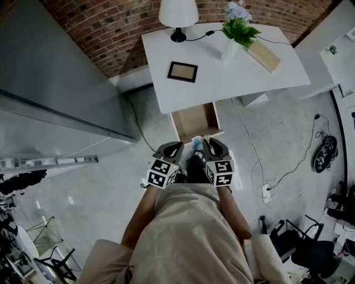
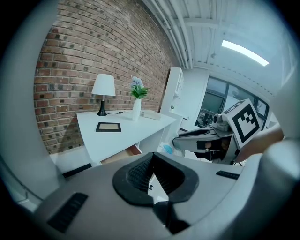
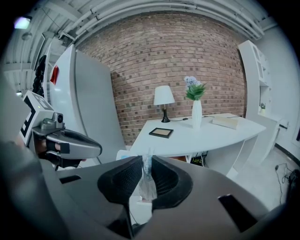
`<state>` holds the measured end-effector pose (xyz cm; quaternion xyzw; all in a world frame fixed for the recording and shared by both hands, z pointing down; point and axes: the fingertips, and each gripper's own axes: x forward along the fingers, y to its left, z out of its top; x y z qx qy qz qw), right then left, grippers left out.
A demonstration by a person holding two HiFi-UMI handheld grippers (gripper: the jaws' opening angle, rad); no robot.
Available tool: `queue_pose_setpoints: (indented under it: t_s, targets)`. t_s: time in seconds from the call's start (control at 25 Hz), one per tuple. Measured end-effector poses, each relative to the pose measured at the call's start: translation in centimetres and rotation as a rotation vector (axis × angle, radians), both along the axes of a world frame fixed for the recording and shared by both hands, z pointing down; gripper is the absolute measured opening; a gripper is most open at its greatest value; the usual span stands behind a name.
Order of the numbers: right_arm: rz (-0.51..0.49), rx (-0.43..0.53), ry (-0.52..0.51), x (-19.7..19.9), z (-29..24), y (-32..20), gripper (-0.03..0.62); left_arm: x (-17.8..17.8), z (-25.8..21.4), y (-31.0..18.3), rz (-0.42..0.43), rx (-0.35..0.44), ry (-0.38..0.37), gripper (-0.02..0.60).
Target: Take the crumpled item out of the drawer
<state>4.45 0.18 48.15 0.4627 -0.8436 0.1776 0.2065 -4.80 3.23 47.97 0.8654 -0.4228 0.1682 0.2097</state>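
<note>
My right gripper point(image 1: 206, 145) is shut on the crumpled item point(image 1: 197, 142), a scrunched clear and pale blue wrapper. It is held in the air in front of the open wooden drawer point(image 1: 195, 121) of the white desk point(image 1: 233, 72). In the right gripper view the wrapper point(image 3: 146, 174) is pinched between the dark ribbed pads point(image 3: 123, 180) and sticks up past them. My left gripper point(image 1: 176, 148) hangs beside it at the same height with its jaws together and nothing in them. From the left gripper view the wrapper point(image 2: 167, 149) shows at the right gripper's point(image 2: 175, 141) tip.
On the desk stand a lamp point(image 1: 178, 14), a picture frame point(image 1: 182, 71), a vase of flowers point(image 1: 236, 30) and a wooden box point(image 1: 264, 55). A tall grey cabinet point(image 1: 55, 83) fills the left. Cables and a power strip point(image 1: 266, 191) lie on the floor at the right.
</note>
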Motion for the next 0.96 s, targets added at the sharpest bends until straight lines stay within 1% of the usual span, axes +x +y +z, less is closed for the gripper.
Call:
queue_pose_setpoints:
  t_s: [0.52,0.96]
  targets:
    - [-0.002,-0.005,-0.018,0.54,0.11,-0.07,0.084,0.34,0.54,0.28,-0.011,-0.029,-0.001,0.017]
    - [-0.009,-0.003,-0.022,0.29,0.23,-0.78,0.084,-0.07,0.47,-0.33,-0.022,-0.024,-0.006,0.017]
